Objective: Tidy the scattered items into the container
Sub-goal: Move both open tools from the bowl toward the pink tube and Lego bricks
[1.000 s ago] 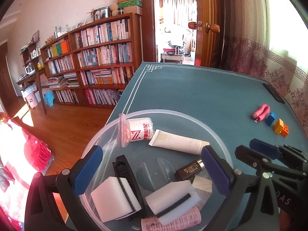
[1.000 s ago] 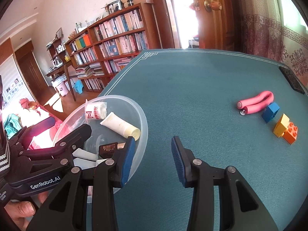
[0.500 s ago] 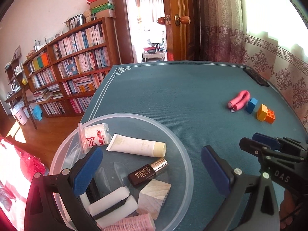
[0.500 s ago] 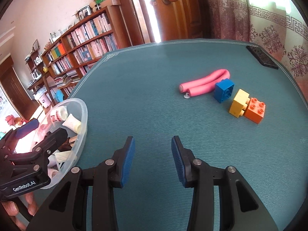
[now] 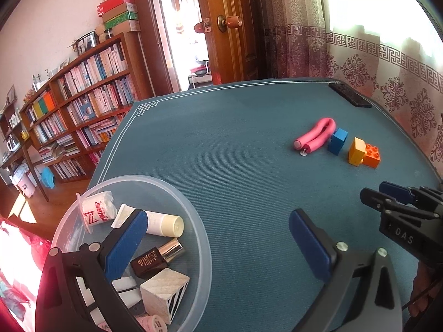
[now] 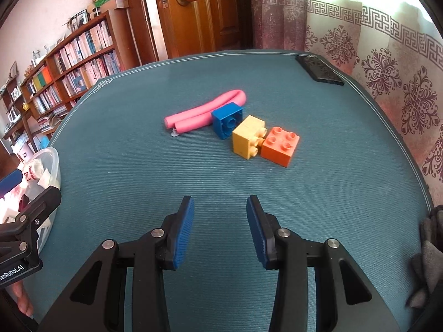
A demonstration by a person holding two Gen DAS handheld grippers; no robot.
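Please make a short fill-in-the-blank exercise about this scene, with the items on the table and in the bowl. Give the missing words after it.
1. The blue brick touches the pink foam ______.
2. The orange brick rests with its studs pointing ______.
3. The right gripper is open and holds ______.
4. The cream tube lies inside the clear plastic ______.

Missing words: roller; up; nothing; bowl
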